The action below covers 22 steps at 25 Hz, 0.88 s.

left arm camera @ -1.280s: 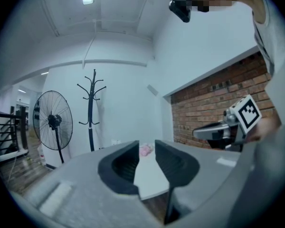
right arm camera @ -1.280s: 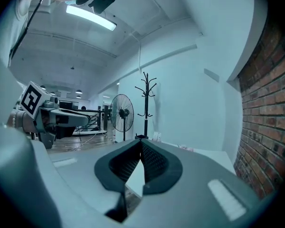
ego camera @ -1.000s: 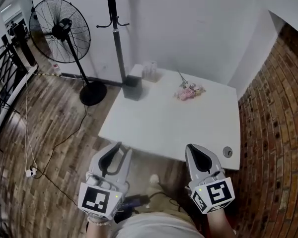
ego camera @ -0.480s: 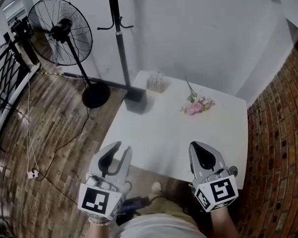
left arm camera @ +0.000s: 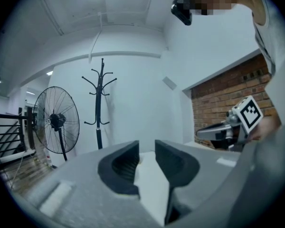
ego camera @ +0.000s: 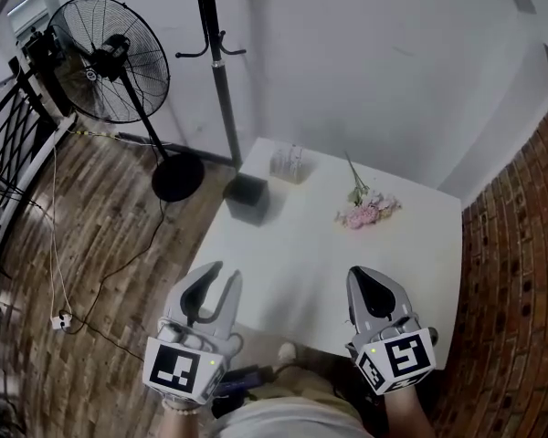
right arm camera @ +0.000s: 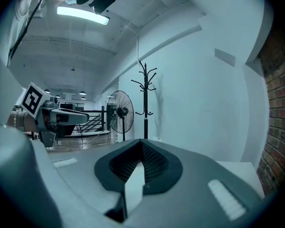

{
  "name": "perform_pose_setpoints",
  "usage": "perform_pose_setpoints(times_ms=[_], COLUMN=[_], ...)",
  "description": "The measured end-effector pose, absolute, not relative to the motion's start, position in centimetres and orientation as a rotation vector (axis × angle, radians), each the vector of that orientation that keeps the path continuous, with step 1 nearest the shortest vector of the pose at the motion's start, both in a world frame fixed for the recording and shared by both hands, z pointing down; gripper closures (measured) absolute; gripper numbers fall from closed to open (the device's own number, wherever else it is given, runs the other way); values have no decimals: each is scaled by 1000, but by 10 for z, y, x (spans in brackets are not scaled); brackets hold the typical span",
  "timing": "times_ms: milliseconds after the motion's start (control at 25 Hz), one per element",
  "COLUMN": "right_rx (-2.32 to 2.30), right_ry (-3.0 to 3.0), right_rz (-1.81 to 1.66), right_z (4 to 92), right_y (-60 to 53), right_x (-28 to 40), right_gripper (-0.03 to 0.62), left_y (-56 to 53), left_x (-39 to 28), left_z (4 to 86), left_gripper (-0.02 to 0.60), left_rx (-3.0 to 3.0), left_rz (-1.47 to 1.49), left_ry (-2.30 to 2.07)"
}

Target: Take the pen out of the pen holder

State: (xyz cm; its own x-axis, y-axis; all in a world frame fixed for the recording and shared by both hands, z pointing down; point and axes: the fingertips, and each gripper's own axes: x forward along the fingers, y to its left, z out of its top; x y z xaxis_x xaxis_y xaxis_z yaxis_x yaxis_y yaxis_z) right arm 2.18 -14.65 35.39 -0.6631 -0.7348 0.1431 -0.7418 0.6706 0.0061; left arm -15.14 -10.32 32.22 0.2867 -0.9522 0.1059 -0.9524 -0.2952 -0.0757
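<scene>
A small pale pen holder point(ego camera: 289, 163) stands at the far left end of the white table point(ego camera: 320, 254); I cannot make out a pen in it. Both grippers hang at the table's near edge, far from the holder. My left gripper point(ego camera: 223, 274) is open, and the left gripper view shows a clear gap between its jaws point(left arm camera: 147, 151) with nothing in it. My right gripper point(ego camera: 366, 275) is shut and empty, its pads meeting at the tip point(right arm camera: 141, 144). Each gripper view shows the other gripper at its side.
A black box point(ego camera: 247, 198) sits at the table's left edge near the holder. A pink flower sprig point(ego camera: 369, 212) lies at the far middle. A standing fan point(ego camera: 110, 60) and a coat stand point(ego camera: 217, 53) are on the wooden floor to the left. A brick wall point(ego camera: 521, 272) runs along the right.
Both grippers have moved forward to the table's near edge, and the table has come closer in the head view. The jaws stand as before.
</scene>
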Motion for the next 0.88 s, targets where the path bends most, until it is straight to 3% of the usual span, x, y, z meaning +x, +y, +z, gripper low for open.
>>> perform_pose_setpoints(times_ms=[880], right_rx=[1336], right_ry=[-2659], right_rz=[177], right_z=[368], right_y=[-184], right_x=[-15], right_gripper=[591], left_y=[-187], left_x=[-198], left_z=[340], left_gripper=[463], left_rx=[2545], left_rz=[225], left_ry=[-1737])
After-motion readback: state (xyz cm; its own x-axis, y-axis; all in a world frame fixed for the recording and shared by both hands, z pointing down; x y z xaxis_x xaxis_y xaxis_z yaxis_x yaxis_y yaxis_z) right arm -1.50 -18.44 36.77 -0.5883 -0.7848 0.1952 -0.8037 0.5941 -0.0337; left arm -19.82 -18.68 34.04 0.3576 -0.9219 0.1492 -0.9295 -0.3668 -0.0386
